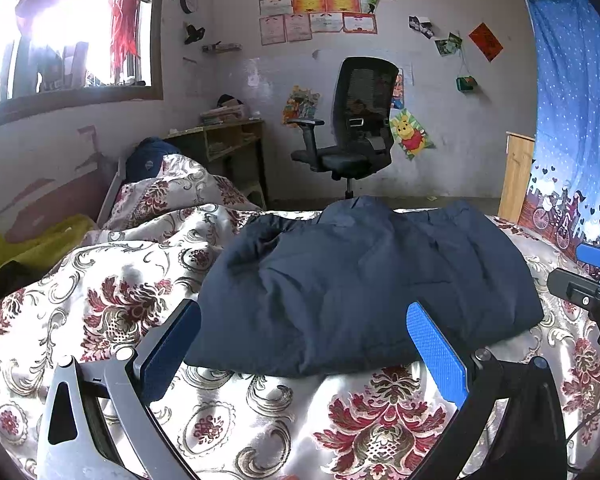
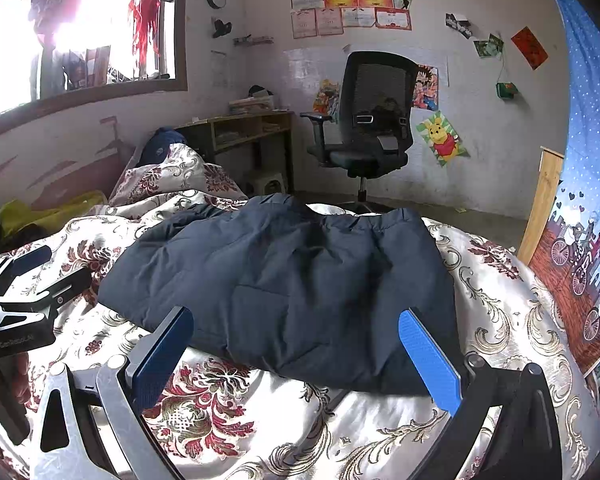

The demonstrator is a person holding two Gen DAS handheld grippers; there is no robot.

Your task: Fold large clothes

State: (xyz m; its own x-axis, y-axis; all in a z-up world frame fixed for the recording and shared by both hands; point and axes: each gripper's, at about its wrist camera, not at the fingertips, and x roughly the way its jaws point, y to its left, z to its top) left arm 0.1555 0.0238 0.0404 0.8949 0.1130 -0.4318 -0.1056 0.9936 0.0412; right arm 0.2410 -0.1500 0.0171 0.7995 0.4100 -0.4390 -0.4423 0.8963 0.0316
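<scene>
A dark navy padded jacket lies folded in a bundle on the floral bedspread; it also shows in the right wrist view. My left gripper is open and empty, its blue pads either side of the jacket's near edge, just short of it. My right gripper is open and empty, at the jacket's near edge. The right gripper shows at the right edge of the left wrist view. The left gripper shows at the left edge of the right wrist view.
The floral quilt is bunched up at the back left. A yellow-green cloth lies at the far left. Beyond the bed stand a black office chair, a wooden desk and a blue curtain on the right.
</scene>
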